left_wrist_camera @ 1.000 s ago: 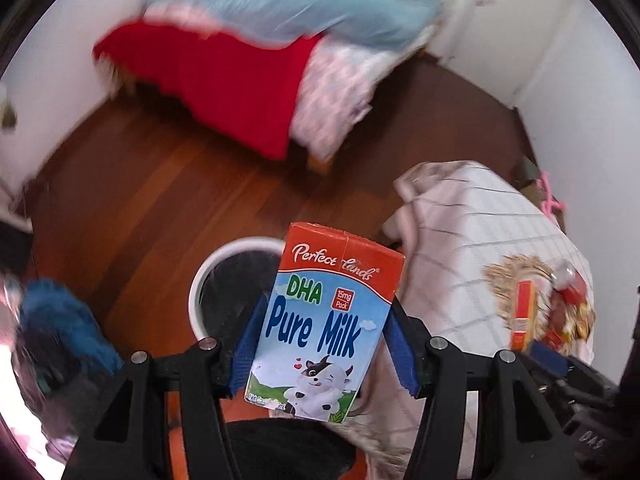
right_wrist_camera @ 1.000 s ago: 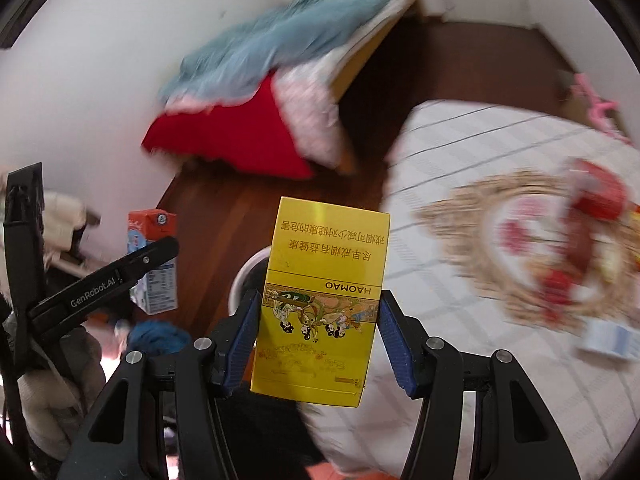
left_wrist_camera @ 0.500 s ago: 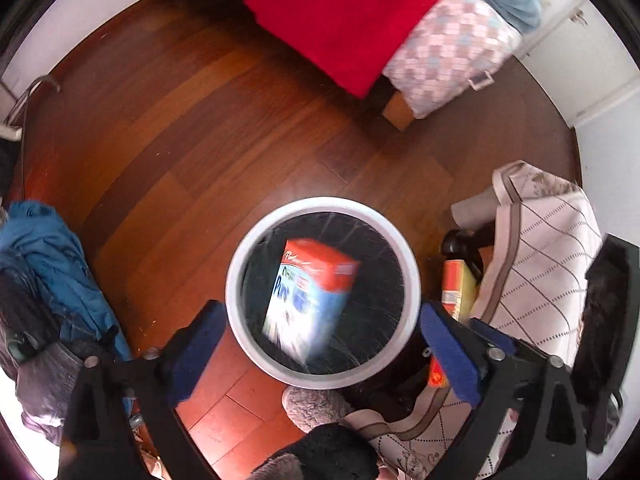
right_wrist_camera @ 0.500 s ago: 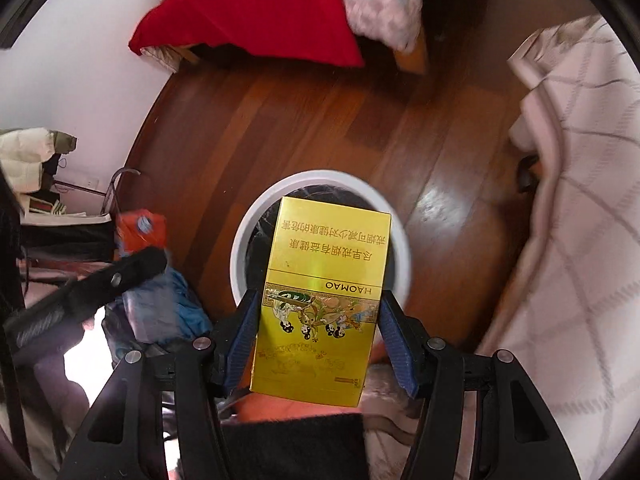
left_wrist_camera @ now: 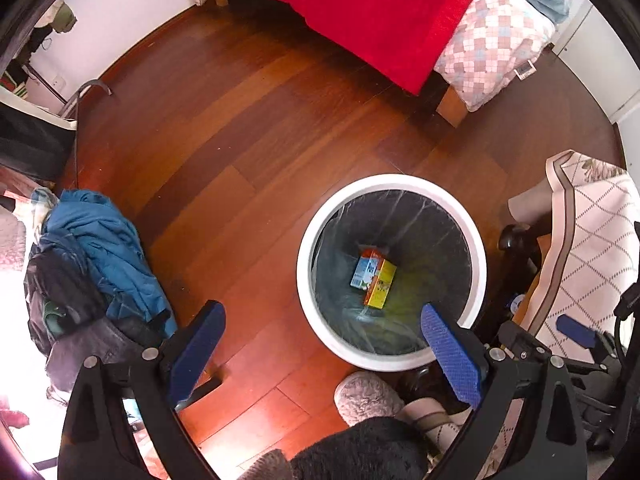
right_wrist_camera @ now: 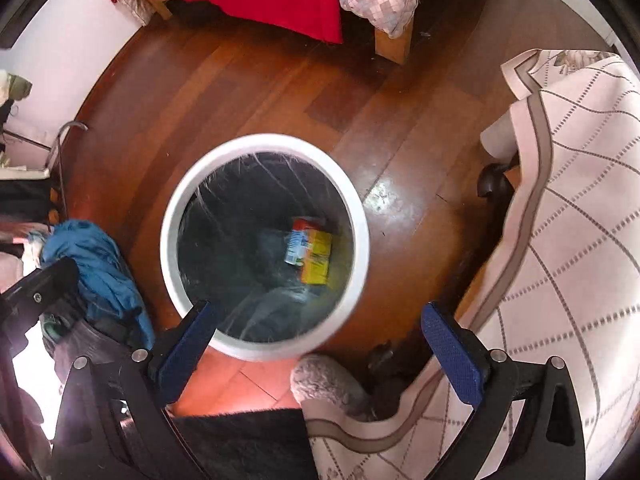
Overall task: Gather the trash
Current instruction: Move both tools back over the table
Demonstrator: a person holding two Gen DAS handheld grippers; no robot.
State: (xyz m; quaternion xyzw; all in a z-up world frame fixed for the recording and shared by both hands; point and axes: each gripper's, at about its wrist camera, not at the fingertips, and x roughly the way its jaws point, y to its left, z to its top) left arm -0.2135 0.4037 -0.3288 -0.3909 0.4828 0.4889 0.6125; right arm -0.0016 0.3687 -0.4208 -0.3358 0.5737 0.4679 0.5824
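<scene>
A round white trash bin with a dark liner stands on the wooden floor; it also shows in the right wrist view. At its bottom lie the milk carton and the yellow box, side by side; the right wrist view shows the carton and the box too. My left gripper is open and empty, above the bin's near left rim. My right gripper is open and empty above the bin's near edge.
A bed with a red cover stands at the far side. A pile of blue and dark clothes lies left of the bin. A table under a checked cloth is on the right. A grey slipper lies near the bin.
Both grippers tilted down over the bin and opened. The milk carton dropped from the left gripper, then the yellow box from the right; both now lie in the bin.
</scene>
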